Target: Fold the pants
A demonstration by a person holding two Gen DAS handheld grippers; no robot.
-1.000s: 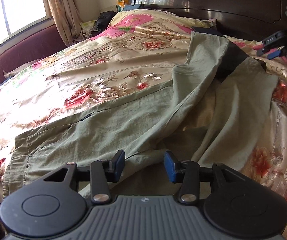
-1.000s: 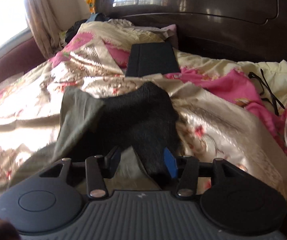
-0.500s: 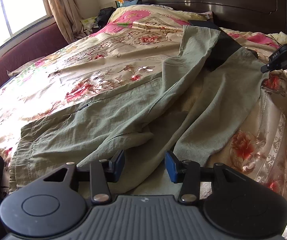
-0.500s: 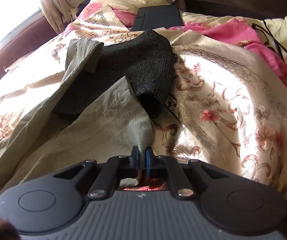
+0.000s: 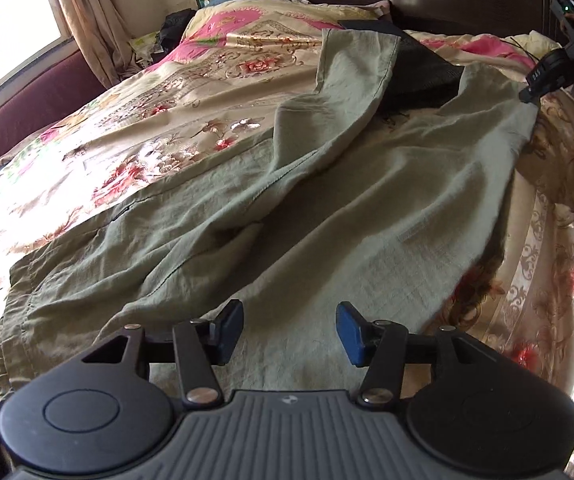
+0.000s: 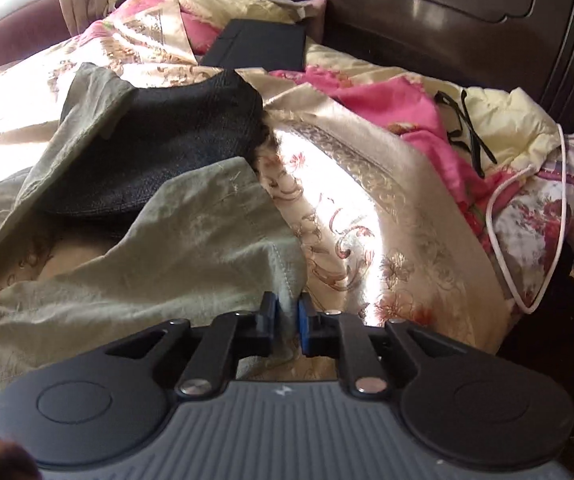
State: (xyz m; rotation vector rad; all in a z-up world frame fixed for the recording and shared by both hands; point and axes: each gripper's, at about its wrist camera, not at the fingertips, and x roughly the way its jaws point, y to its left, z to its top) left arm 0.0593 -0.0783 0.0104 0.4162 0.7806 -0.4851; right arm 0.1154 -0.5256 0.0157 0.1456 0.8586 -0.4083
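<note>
Olive green pants lie spread on the floral bedspread, waistband at the near left, two legs running toward the headboard. My left gripper is open and empty, just above the near part of the right leg. My right gripper is shut on the hem of the right pant leg; it also shows at the far right of the left wrist view, where it holds the leg's far corner. The left leg lies crumpled over a black knitted garment.
A dark wooden headboard stands behind. A black flat case lies near the pillows. Black eyeglasses and a white cable lie on the pink bedding at the right. A curtain and window are at the left.
My right gripper closed on the right leg's hem and pulled it toward the right, stretching that leg flatter. My left gripper stayed open and shifted over the right leg.
</note>
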